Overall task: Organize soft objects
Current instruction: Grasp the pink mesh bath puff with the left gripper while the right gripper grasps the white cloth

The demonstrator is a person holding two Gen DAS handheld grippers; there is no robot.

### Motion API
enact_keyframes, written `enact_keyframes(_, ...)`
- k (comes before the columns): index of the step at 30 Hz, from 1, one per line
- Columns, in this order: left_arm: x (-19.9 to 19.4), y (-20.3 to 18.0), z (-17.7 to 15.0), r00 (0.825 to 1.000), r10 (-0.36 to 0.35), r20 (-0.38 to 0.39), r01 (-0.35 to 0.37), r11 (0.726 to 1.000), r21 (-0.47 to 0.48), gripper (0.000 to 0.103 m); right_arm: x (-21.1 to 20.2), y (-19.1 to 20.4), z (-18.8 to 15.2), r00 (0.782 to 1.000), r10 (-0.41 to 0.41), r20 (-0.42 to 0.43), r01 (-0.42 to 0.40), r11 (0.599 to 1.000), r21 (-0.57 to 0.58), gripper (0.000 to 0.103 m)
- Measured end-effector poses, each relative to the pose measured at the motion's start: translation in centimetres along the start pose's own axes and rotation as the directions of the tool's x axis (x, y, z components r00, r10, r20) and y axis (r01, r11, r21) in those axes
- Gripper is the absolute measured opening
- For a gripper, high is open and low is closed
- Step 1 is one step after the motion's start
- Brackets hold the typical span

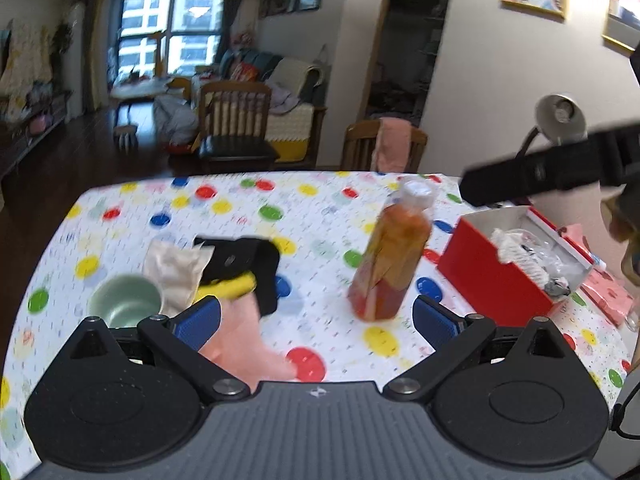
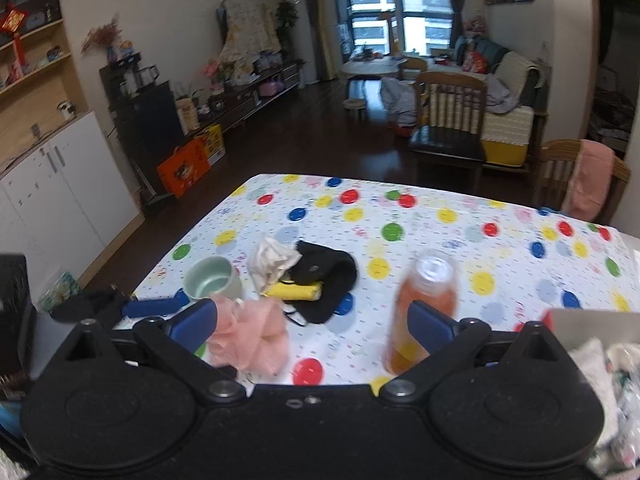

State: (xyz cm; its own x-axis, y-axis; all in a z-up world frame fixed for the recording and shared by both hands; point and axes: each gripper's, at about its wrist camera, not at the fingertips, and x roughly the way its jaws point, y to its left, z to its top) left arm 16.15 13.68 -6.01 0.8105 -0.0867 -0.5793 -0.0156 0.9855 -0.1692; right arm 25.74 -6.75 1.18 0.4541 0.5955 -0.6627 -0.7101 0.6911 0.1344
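A pile of soft things lies on the dotted tablecloth (image 1: 320, 208): a pink cloth (image 1: 244, 340) (image 2: 256, 336), a black cloth (image 1: 256, 268) (image 2: 324, 280), a yellow roll (image 1: 228, 286) (image 2: 294, 291) and a beige cloth (image 1: 176, 272) (image 2: 272, 260). My left gripper (image 1: 316, 320) is open and empty above the table, its left finger beside the pink cloth. My right gripper (image 2: 312, 326) is open and empty, above the table's near edge. The left gripper's blue fingers (image 2: 154, 307) show at the left of the right wrist view.
A bottle of orange drink (image 1: 394, 256) (image 2: 424, 308) stands right of the pile. A green cup (image 1: 126, 304) (image 2: 212, 280) stands left of it. A red box (image 1: 512, 264) with white soft items sits at the right. Chairs stand beyond the table.
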Motion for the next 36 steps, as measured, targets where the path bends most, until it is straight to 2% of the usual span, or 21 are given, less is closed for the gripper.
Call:
enact_keyframes(5,1.0,2.1,-1.6,0.995,0.102,-0.005,-0.102,0.994,-0.035,0.103,3.2,1.8,2.1,0.999,0.025,-0.032,-0.027,0.998,-0.056,0.101)
enact_keyframes(15,4.4,3.7,-4.1,0.981,0.175,-0.081,-0.179,0.983,-0.049,0.103,10.6,4.5,5.9,0.991,0.07,-0.116,-0.086,0.986,-0.14,0.1)
enact_keyframes(18,5.2,3.7,-4.6,0.98,0.173,-0.093,-0.178,0.983,-0.048,0.103,13.4,5.0,6.7,0.985,0.077,-0.156,-0.1,0.984,-0.147,0.096)
enact_keyframes(23,6.6,2.9,-5.5,0.968,0.22,-0.116,-0.223,0.975,-0.012,0.103,17.7,5.7,7.3,0.978,0.064,-0.198,-0.104,0.974,-0.199,0.092)
enact_keyframes(27,7.9,3.1,-6.0,0.956,0.257,-0.142,-0.264,0.964,-0.031,0.103,21.2,5.8,8.0,0.971,0.058,-0.231,-0.109,0.971,-0.214,0.081)
enact_keyframes(31,8.8,3.3,-6.4,0.947,0.278,-0.16,-0.29,0.955,-0.06,0.103,24.6,5.7,8.5,0.957,0.102,-0.273,-0.152,0.974,-0.167,0.077)
enact_keyframes(36,10.3,2.9,-6.7,0.938,0.295,-0.182,-0.31,0.949,-0.06,0.103,28.5,5.5,8.9,0.939,0.111,-0.325,-0.147,0.985,-0.087,0.073)
